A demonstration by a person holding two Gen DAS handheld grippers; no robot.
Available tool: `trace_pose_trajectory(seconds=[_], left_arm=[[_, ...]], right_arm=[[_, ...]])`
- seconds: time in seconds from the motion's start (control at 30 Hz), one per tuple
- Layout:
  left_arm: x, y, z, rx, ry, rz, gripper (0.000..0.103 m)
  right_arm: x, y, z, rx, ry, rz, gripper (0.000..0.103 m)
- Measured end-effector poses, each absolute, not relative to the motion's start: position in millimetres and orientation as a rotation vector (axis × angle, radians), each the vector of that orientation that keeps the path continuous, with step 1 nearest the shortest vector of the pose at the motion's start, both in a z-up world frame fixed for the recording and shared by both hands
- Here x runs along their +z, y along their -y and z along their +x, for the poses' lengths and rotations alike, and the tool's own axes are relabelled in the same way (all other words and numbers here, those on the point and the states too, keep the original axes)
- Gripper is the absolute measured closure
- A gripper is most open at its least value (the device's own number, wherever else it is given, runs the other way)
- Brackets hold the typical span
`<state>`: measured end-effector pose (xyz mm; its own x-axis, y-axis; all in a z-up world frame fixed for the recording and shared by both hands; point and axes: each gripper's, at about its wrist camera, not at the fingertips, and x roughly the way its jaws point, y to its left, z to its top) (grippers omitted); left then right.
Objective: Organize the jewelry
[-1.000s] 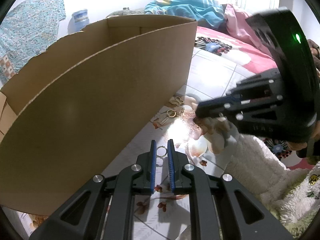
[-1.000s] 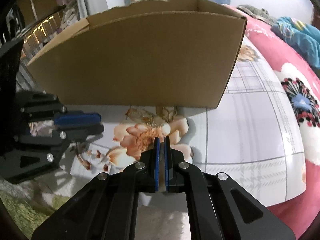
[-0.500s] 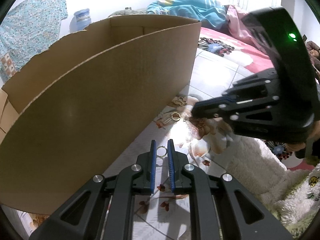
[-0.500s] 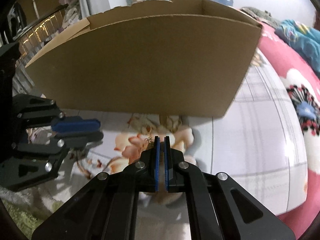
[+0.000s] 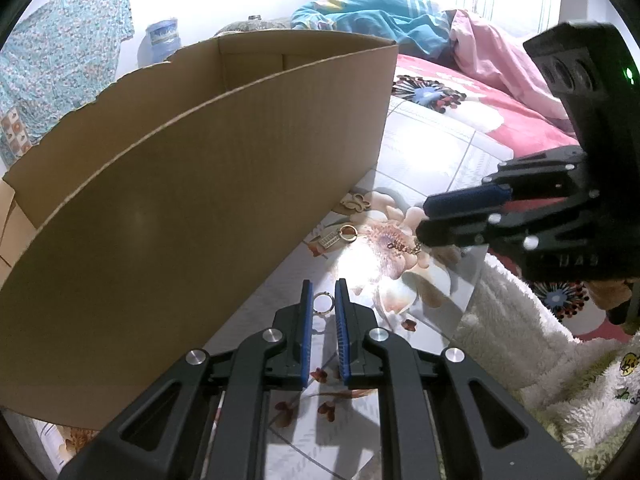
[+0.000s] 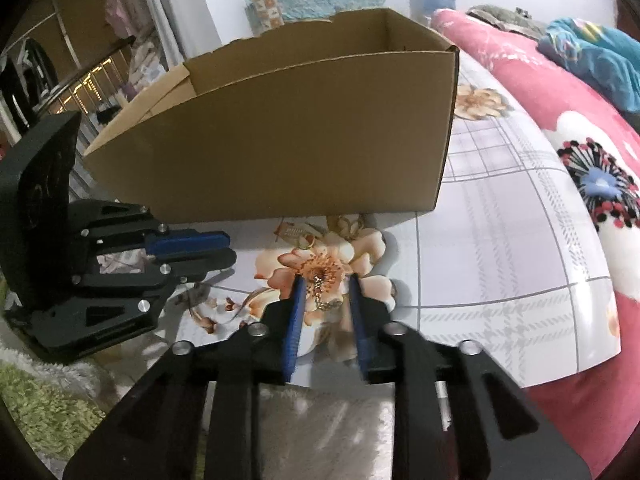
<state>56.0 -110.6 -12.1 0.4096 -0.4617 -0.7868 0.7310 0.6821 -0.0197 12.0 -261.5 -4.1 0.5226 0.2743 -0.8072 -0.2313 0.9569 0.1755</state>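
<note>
Right gripper (image 6: 324,280) jaws newly apart around chain (image 6: 320,292)

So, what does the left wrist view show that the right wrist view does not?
Only the left wrist view shows a small ring pinched in the left gripper.

Only the right wrist view shows the right gripper from behind: its jaws have just been opening, with a gold chain lying between them.

Both show the cardboard box, the chain and the flowered sheet.
</note>
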Motion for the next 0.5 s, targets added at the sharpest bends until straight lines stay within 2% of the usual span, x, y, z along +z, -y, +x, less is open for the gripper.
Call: trace_pose_trajectory(seconds=[0.2,0.33,0.5], left_arm=[[-13,112,56,-0.768,-0.866,0.359,0.093],[-13,114,57,-0.765,-0.867,0.361,0.093],[-15,114,57,-0.764,-0.87,0.362,0.093]], right_arm=[[-8,253,25,0.325,-0.975,-0.008,0.079],[-11,244,32,0.333,-0.987,-0.056,0.085],[-9,240,36,0.308,-0.992,-0.085,0.103]])
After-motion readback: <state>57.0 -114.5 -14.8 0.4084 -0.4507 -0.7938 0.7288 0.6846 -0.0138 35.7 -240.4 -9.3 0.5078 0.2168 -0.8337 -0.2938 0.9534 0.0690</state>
